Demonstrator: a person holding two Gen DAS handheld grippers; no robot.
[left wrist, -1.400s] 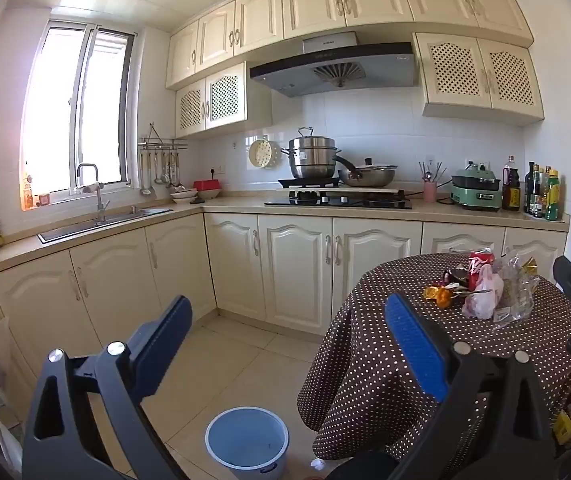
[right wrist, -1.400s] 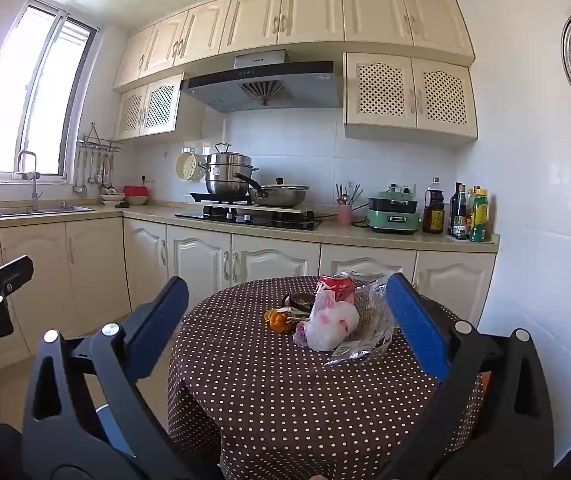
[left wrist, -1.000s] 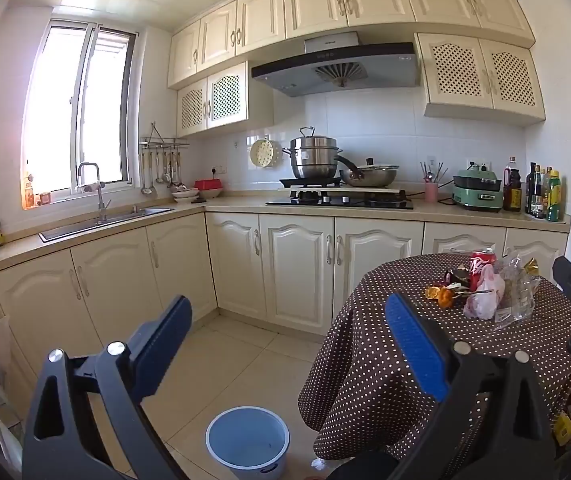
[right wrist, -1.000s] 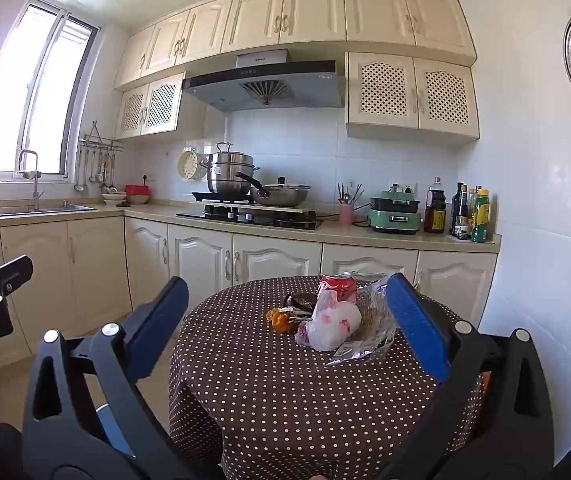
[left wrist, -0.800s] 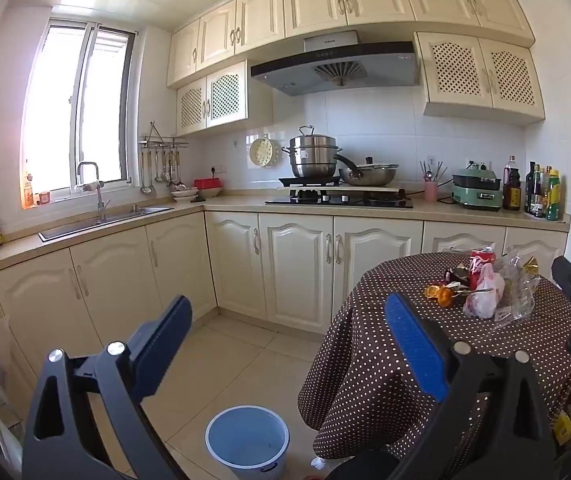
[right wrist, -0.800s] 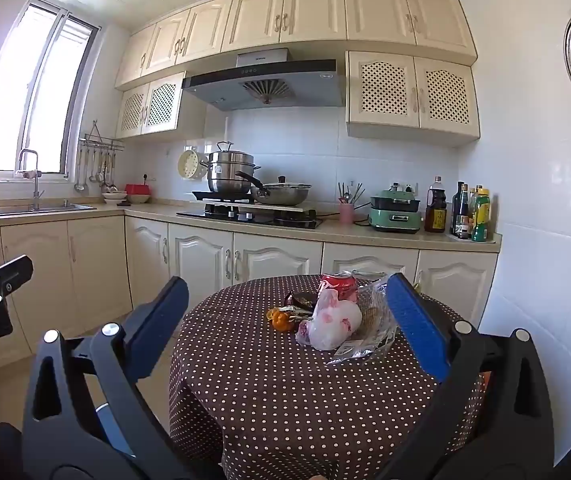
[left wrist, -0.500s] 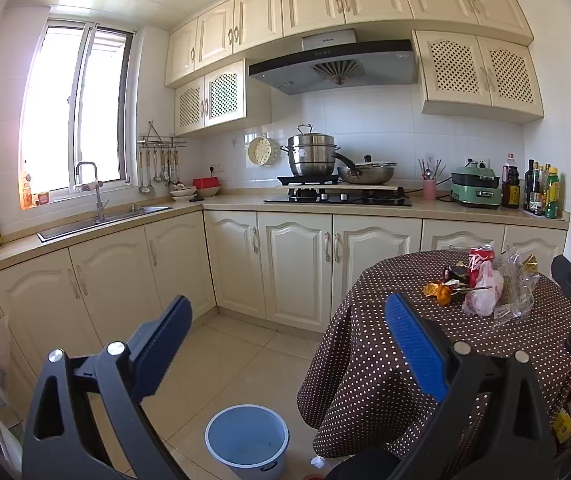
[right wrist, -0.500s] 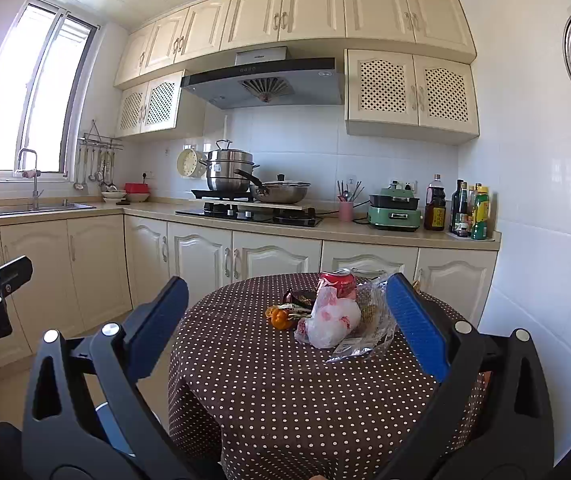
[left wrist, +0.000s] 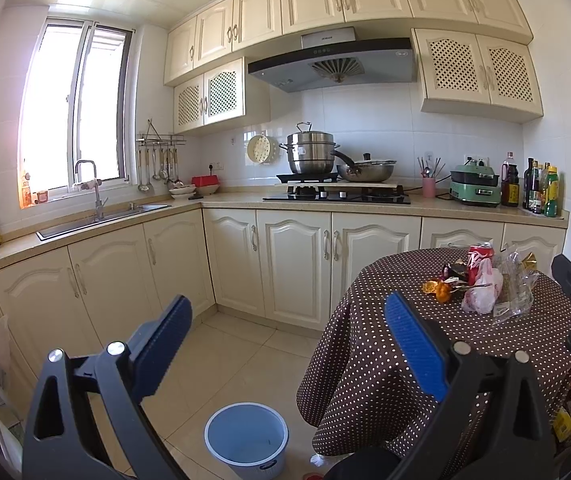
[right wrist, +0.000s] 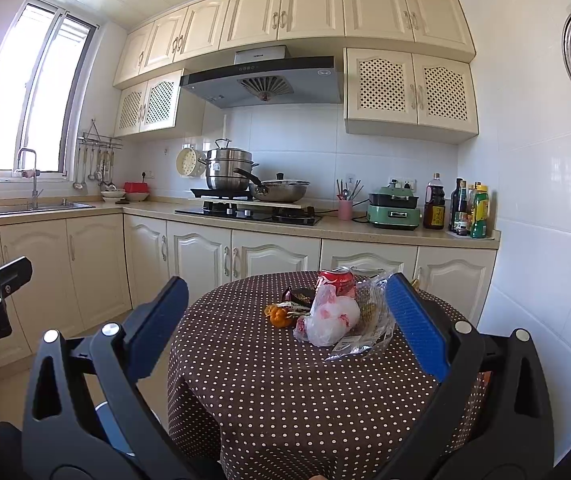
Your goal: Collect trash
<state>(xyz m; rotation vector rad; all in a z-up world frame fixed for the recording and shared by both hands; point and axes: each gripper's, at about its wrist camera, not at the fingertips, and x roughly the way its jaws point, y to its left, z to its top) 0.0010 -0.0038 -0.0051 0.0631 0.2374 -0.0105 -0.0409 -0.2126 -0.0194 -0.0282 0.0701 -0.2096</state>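
At the far left a steel sink (left wrist: 101,220) sits under the window, set into the cream counter. The left gripper (left wrist: 287,330) hangs in the air with its blue-padded jaws spread wide and nothing between them; it points at the lower cabinets and the tiled floor. Below it, on the floor just beside the hanging edge of the tablecloth, stands a light blue bucket (left wrist: 246,438), its inside bare as far as can be seen. To the right of that is the round table (right wrist: 285,380) under a brown cloth with white dots. The right gripper (right wrist: 285,312) is also gaping wide and holds nothing, aimed across the table top. The trash lies in a loose heap on the far half of the table: a piece of orange peel (right wrist: 278,316) on the left, a dark wrapper (right wrist: 301,295) behind it, a crushed red can (right wrist: 336,281) standing at the back, a white plastic bag (right wrist: 331,320) with pink marks in front of the can, and a crumpled clear plastic bag (right wrist: 369,330) touching it on the right. On the counter beyond stand a green cooker (right wrist: 394,208) and several bottles (right wrist: 469,212)
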